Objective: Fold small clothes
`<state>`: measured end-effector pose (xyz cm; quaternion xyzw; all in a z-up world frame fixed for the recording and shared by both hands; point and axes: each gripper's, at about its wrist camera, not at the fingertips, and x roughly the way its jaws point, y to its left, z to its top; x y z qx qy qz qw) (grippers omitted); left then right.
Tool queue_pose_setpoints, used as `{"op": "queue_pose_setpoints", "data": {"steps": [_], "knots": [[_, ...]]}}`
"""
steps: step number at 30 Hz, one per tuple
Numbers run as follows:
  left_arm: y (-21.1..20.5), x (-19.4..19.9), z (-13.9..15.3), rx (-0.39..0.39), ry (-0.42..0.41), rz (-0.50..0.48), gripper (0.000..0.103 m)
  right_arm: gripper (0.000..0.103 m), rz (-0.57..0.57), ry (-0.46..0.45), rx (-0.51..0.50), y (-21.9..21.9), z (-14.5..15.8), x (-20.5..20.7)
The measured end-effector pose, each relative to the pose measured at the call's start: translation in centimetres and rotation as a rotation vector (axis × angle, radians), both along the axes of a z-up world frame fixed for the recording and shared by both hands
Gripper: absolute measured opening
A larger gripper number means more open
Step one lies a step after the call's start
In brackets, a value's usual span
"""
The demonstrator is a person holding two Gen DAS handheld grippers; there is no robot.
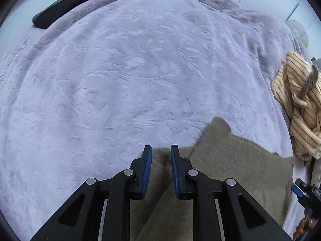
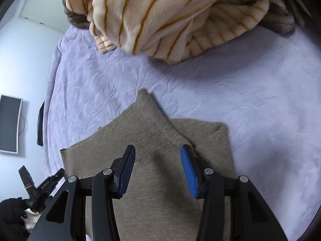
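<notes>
A taupe knit garment [image 1: 230,170] lies flat and partly folded on the lavender bed cover [image 1: 130,70]. My left gripper [image 1: 161,148] hovers over its left edge, jaws open a narrow gap, holding nothing. In the right wrist view the same garment [image 2: 152,140] lies under my right gripper [image 2: 157,150], which is open wide and empty above it. One pointed corner of the garment [image 2: 143,94] sticks out toward the far side. The left gripper shows at the left edge of the right wrist view [image 2: 40,186], and the right gripper at the right edge of the left wrist view [image 1: 307,192].
A cream striped fleece garment [image 1: 299,104] lies crumpled at the right; it also shows in the right wrist view [image 2: 170,16] beyond the taupe piece. A dark flat object [image 1: 64,6] rests at the bed's far left edge. A wall monitor [image 2: 9,124] hangs at the left.
</notes>
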<state>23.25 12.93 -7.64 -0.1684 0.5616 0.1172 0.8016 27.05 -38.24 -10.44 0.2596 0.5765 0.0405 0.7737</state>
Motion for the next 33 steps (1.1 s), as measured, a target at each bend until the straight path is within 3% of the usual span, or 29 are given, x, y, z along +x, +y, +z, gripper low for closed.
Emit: {"op": "queue_pose_setpoints", "data": {"steps": [1, 6, 10, 13, 17, 20, 23, 25, 29, 33], "knots": [[0.4, -0.3, 0.3, 0.016, -0.002, -0.003, 0.02, 0.065, -0.001, -0.003, -0.027, -0.3, 0.5, -0.2], [-0.4, -2.7, 1.3, 0.052, 0.024, -0.104, 0.02, 0.066, -0.006, 0.004, -0.027, -1.5, 2.0, -2.2], [-2.2, -5.9, 1.0, -0.017, 0.064, -0.184, 0.02, 0.066, -0.01, 0.031, -0.003, -2.0, 2.2, -5.5], [-3.6, -8.6, 0.2, -0.066, 0.108, -0.232, 0.02, 0.066, -0.001, 0.065, 0.002, -1.7, 1.9, -8.1], [-4.9, -12.1, -1.6, -0.072, 0.171, -0.257, 0.02, 0.066, 0.058, 0.092, -0.047, -0.5, 1.5, -11.3], [-4.9, -13.8, -2.4, -0.063, 0.173, -0.265, 0.02, 0.066, 0.089, 0.151, -0.094, 0.0, 0.1, -13.3], [-5.0, -15.1, -2.2, -0.068, 0.192, -0.28, 0.02, 0.066, 0.093, 0.234, -0.176, -0.1, -1.6, -14.9], [-4.8, -16.0, -1.2, -0.076, 0.183, -0.287, 0.02, 0.066, 0.068, 0.237, -0.141, -0.5, -1.5, -16.2], [-3.8, -17.1, 0.0, -0.197, 0.138, -0.289, 0.02, 0.066, 0.062, 0.221, -0.125, -0.5, -0.1, -18.5], [-2.9, -17.2, -0.7, -0.266, 0.149, -0.307, 0.02, 0.066, 0.084, 0.206, -0.111, 0.8, 1.2, -20.1]]}}
